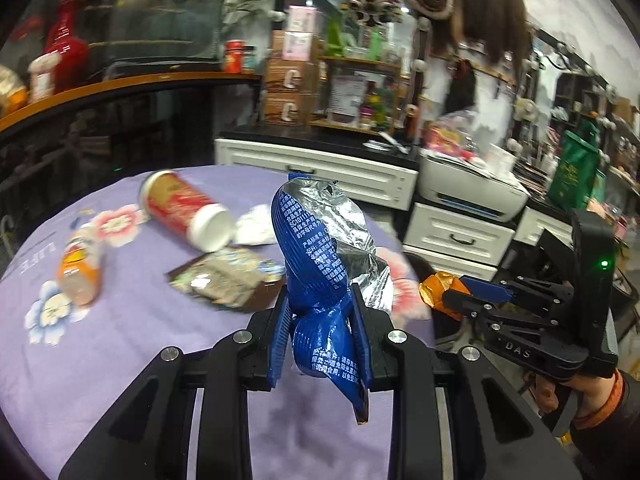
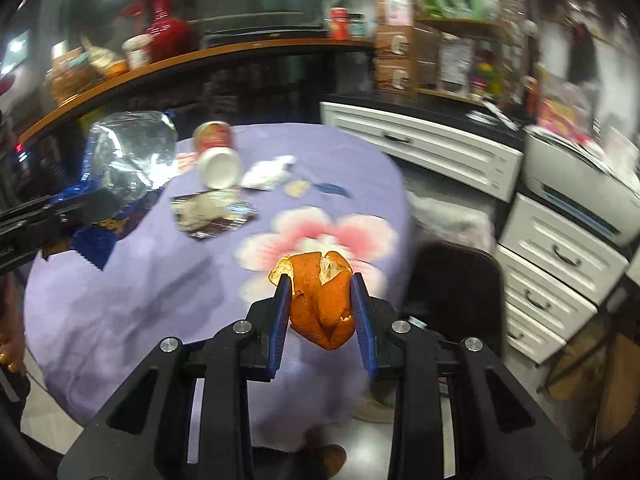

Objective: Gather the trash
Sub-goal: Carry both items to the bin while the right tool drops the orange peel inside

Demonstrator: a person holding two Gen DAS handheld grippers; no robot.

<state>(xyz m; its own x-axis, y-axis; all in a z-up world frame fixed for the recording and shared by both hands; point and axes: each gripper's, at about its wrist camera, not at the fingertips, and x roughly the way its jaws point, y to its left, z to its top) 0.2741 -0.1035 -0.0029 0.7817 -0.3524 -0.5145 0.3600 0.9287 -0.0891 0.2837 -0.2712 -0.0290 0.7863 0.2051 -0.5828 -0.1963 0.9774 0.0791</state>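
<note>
My left gripper (image 1: pixel 320 308) is shut on a crumpled blue and silver snack bag (image 1: pixel 320 248), held above the purple flowered tablecloth (image 1: pixel 132 344). My right gripper (image 2: pixel 320 284) is shut on an orange peel (image 2: pixel 320 300), held over the table's near right edge. The right gripper (image 1: pixel 452 292) with the peel (image 1: pixel 434 286) shows at the right of the left wrist view; the bag (image 2: pixel 128 160) shows at the left of the right wrist view. On the table lie a red tipped-over cup (image 1: pixel 188 212), an orange bottle (image 1: pixel 78 268), a flat foil wrapper (image 1: pixel 224 276) and a white crumpled tissue (image 1: pixel 254 224).
White drawer cabinets (image 2: pixel 560 256) and a printer (image 2: pixel 576 184) stand to the right. A dark chair (image 2: pixel 452 280) sits by the table's right edge. A curved wooden shelf (image 2: pixel 200 56) with a red vase runs behind the table.
</note>
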